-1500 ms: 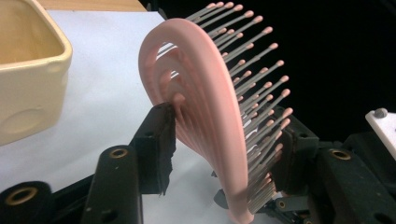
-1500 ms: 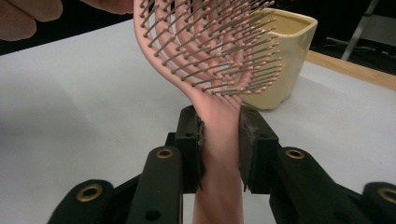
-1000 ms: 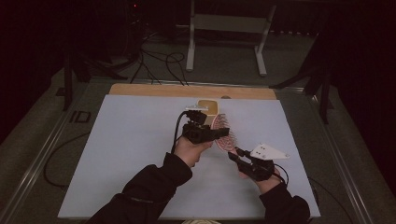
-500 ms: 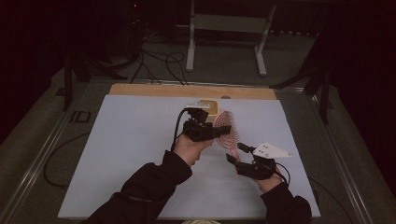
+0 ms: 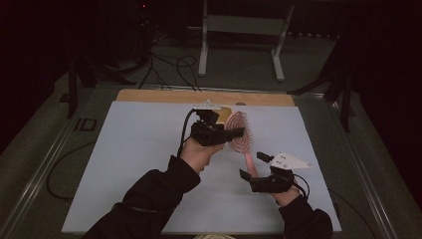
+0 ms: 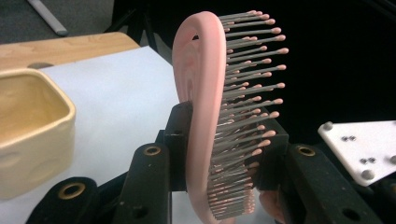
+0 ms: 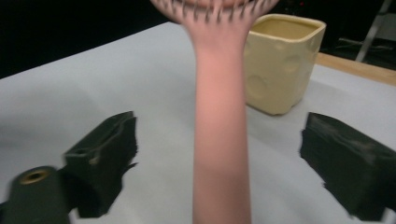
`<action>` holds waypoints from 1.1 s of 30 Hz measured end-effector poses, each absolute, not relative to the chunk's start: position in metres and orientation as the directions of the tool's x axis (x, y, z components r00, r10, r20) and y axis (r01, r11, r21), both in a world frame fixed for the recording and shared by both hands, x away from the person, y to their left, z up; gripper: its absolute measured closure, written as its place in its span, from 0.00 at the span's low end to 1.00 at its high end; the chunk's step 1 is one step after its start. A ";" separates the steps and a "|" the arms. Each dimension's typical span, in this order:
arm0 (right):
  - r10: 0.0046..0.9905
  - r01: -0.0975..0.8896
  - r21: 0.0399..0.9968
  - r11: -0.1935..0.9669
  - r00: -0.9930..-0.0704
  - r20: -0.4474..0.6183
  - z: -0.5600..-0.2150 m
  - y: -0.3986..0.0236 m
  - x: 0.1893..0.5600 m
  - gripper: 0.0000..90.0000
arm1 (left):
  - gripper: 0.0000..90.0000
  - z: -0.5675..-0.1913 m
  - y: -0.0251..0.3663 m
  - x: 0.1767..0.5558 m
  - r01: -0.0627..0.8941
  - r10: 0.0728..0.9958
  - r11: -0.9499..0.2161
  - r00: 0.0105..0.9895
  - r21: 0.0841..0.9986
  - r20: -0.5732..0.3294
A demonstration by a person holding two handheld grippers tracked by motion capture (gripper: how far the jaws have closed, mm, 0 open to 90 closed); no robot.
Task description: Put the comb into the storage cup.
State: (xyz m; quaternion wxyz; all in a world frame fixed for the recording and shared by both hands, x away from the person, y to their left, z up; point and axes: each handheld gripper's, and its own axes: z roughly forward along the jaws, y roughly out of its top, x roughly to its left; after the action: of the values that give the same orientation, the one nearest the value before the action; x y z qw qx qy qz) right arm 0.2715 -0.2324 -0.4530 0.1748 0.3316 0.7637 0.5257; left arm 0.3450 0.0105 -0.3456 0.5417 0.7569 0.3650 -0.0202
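A pink hairbrush (image 5: pixel 240 133) with grey, pink-tipped bristles is held up above the white table sheet. My left gripper (image 5: pixel 233 133) is shut on the brush head (image 6: pixel 205 93), one jaw on its back and the other against the bristles. The handle (image 7: pixel 219 126) points down toward my right gripper (image 5: pixel 255 166). That gripper is open, its jaws wide on either side of the handle (image 5: pixel 249 164) without touching it.
A pale yellow square cup (image 7: pixel 280 60) stands on the sheet just beyond the brush, partly hidden behind the left gripper (image 5: pixel 225 112). A wooden strip (image 5: pixel 164 96) runs along the table's far edge. The white sheet (image 5: pixel 134 149) is bare to the left.
The right gripper's jaws have spread apart around the handle and it has drawn back slightly toward the person. The left gripper keeps hold of the brush head.
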 end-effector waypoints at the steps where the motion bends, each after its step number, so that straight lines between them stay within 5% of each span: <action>1: 0.681 0.325 0.918 0.227 -0.727 0.089 -0.453 -0.233 0.271 0.10 | 0.74 -0.343 0.011 0.346 0.568 0.529 -0.149 0.737 0.809 -0.420; 33: 0.661 0.295 0.925 0.241 -0.747 0.066 -0.463 -0.266 0.255 0.10 | 0.74 -0.280 0.053 0.386 0.450 0.624 -0.037 0.708 0.892 -0.332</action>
State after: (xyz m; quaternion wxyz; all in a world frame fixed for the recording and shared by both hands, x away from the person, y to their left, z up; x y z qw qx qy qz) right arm 0.2554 -0.2658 -0.4628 0.1722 0.3111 0.7687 0.5317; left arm 0.3865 0.0527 -0.2802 0.5840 0.7161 0.3750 0.0742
